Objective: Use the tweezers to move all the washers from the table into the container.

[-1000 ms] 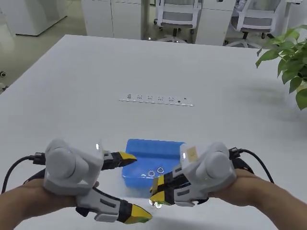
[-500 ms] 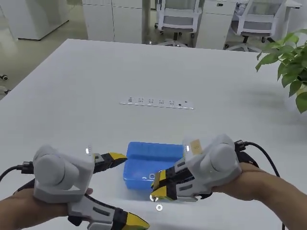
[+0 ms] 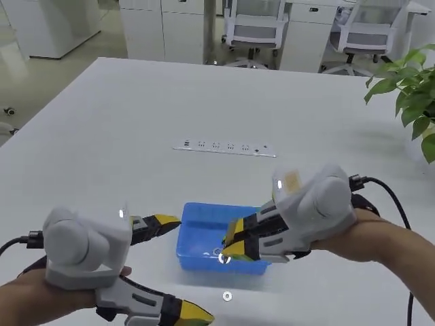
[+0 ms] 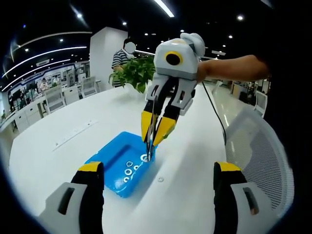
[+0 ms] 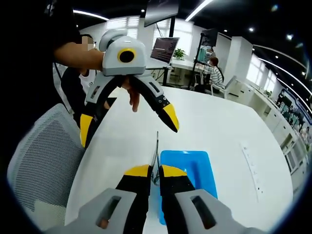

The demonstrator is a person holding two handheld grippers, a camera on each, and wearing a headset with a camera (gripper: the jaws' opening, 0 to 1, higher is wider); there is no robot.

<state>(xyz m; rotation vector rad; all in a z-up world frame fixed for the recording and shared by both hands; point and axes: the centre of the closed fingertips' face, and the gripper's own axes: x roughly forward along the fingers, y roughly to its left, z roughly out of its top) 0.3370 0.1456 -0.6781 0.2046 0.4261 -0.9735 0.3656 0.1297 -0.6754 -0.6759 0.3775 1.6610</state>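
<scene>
**Directly over the container point(image 3: 204, 221): tweezers point(image 3: 225, 255) gripped by the right hand-held gripper point(image 3: 234, 248)**

Head view: the right hand-held gripper sits just right of centre in the lower half of the frame. Its yellow-tipped jaws are clenched on the tweezers. The tweezers slant down and left, with their tips inside the blue container, near its front wall. A small ring lies right at the tips. Whether the tweezers pinch it or it rests on the container floor cannot be told.

One loose washer point(image 3: 227, 295) lies on the white counter point(image 3: 204, 95), just below the container's front edge at lower centre and apart from both tools.

The left hand-held gripper point(image 3: 180, 268) fills the lower left corner. It is released and grasps nothing, its jaws spread wide. One jaw tip is near the container's left wall without touching it, and the other is down at the bottom edge.

Left gripper view: the right hand-held gripper hangs at upper centre. The tweezers reach down to the container's near rim, and several washers point(image 4: 129, 170) lie inside at centre. The loose washer shows just right of the container on the counter.

Right gripper view: the closed jaws rise from the bottom with the tweezers between them, pointing along the container's left edge. The open left hand-held gripper is at upper left.
</scene>
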